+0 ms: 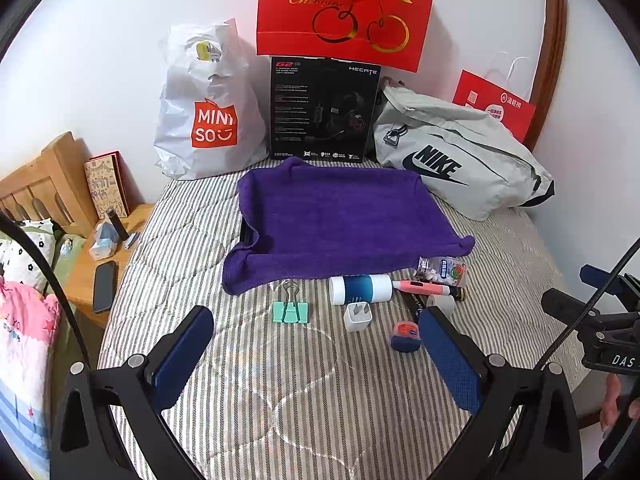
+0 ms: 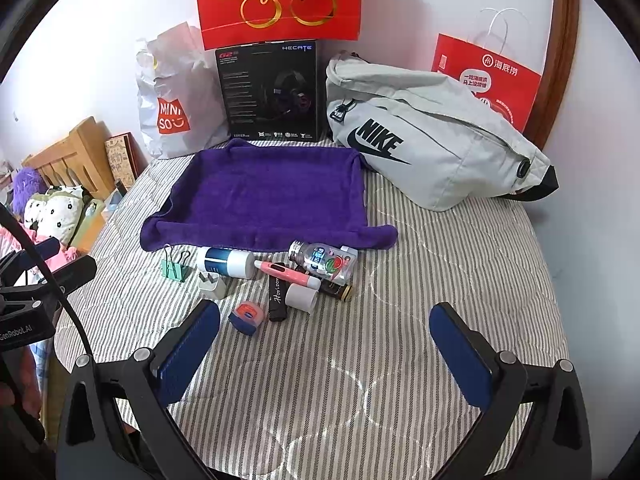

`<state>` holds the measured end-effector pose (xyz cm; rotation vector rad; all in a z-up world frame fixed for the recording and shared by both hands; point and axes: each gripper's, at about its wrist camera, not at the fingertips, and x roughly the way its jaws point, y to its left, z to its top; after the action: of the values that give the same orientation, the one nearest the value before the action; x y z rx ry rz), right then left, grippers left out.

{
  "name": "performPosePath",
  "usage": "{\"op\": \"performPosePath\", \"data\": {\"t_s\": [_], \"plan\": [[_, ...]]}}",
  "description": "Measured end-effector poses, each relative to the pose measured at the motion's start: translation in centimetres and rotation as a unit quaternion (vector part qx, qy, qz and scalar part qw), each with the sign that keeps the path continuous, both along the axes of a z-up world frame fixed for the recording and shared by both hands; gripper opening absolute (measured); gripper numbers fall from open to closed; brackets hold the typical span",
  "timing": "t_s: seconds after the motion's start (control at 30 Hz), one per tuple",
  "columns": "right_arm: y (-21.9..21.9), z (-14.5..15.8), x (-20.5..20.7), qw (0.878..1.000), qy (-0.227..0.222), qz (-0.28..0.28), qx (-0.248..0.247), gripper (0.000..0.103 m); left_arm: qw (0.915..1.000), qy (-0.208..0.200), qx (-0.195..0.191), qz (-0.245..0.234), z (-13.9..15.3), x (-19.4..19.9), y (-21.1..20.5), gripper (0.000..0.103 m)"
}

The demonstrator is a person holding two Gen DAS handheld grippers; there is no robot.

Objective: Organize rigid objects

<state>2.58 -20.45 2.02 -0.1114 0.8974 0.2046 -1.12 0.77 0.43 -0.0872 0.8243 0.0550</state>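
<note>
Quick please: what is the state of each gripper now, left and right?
Left gripper: open, holding nothing.
Right gripper: open, holding nothing.

Soft, even indoor light is filling both sharp views; fisheye curvature is bending and darkening the edges.

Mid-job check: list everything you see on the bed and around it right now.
purple towel: 1, spread mid-bed
binder clip: 1, mint, before towel
tube: 1, white-blue, lying beside clip
charger plug: 1, white, near tube
pink pen: 1, among the pile
clear bottle: 1, at towel's edge
Miniso bag: 1, white, against wall
headset box: 1, black, against wall
Nike bag: 1, grey, right of towel
left hand-held gripper: open, empty
right hand-held gripper: open, empty
</note>
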Motion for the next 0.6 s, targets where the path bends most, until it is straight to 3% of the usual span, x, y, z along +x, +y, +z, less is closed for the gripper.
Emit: {"op": "performPosePath", "data": {"t_s": [0.6], "plan": [[0.17,0.17,-0.19,1.000,-0.002,0.001,-0.003,0.103,1.0000,0.001,0.001,-0.001,-0.03,-0.09,0.37,0.103]]}}
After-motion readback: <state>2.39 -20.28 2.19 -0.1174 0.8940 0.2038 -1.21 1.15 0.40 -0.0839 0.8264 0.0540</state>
